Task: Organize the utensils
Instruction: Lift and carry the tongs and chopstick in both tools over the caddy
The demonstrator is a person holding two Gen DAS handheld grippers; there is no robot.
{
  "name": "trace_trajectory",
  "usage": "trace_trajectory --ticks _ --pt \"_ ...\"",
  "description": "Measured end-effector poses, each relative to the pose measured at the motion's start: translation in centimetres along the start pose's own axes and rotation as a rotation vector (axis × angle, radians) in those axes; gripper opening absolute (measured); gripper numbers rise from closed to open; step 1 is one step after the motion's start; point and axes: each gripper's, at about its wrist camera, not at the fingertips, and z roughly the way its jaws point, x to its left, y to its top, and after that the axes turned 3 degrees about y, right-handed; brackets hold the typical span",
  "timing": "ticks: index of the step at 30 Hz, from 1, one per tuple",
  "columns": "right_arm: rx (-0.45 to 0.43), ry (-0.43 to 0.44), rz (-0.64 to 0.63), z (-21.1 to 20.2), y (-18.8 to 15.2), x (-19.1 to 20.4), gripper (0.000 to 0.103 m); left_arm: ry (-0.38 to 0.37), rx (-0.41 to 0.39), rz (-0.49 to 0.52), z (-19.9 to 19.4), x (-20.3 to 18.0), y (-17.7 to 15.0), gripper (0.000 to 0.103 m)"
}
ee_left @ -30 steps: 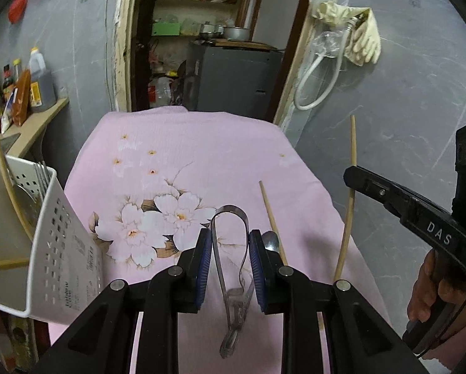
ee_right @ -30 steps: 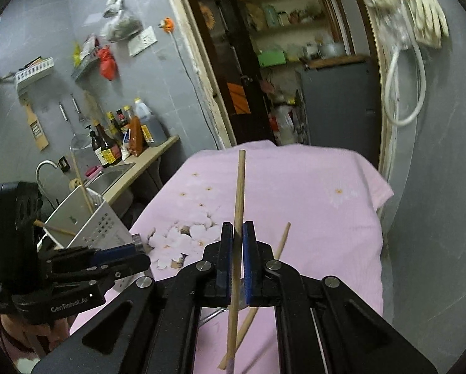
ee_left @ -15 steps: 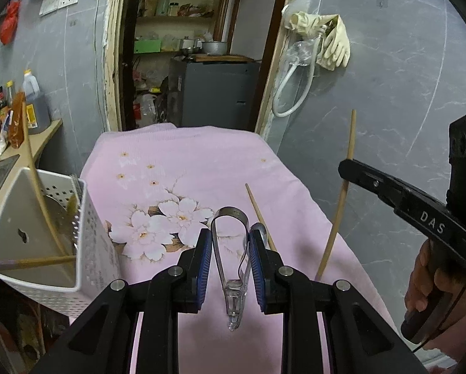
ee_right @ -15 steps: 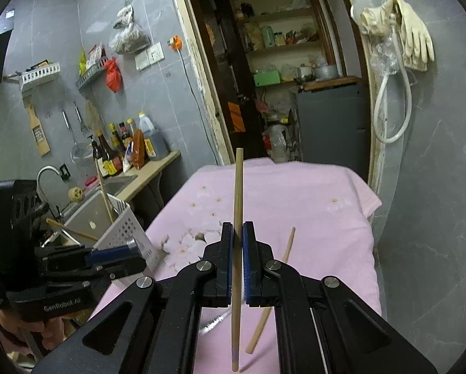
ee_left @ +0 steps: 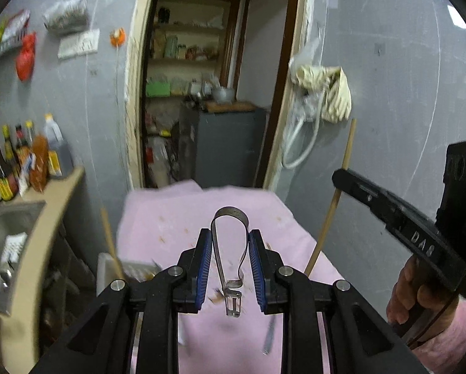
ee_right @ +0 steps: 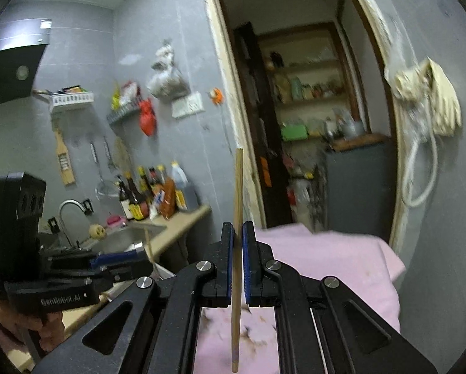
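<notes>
My left gripper (ee_left: pixel 229 243) is shut on small metal tongs (ee_left: pixel 229 240) and holds them in the air above the pink floral cloth (ee_left: pixel 186 233). My right gripper (ee_right: pixel 238 240) is shut on a wooden chopstick (ee_right: pixel 237 218), held upright; it also shows at the right of the left wrist view (ee_left: pixel 332 205). The white perforated utensil basket (ee_left: pixel 133 269) peeks out low on the left behind my left gripper, with a chopstick (ee_left: pixel 109 243) standing in it. A utensil (ee_left: pixel 268 336) lies on the cloth below.
A counter (ee_left: pixel 45 218) with a steel sink (ee_left: pixel 2 233) and sauce bottles (ee_left: pixel 21 162) runs along the left. A doorway (ee_left: pixel 208 93) to a pantry is ahead. Gloves and a hose (ee_left: pixel 320 99) hang on the right wall.
Both grippers have lifted and tilted up, so the cloth and basket dropped low in view. The tongs and the chopstick stay gripped.
</notes>
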Motion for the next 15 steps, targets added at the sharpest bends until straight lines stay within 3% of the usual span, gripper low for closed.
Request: trace_trajectory --ticks 7,15 --pt "-0.084 0.073 -0.052 2.1 3.4 4.5 0.005 0.069 -0.106 0.041 -3.0 3.0 4.0 0.023" --pt "-0.125 0.171 -0.07 5.1 5.1 8.8 0.005 0.131 -0.161 0.038 -4.1 6.7 4.7 0.023"
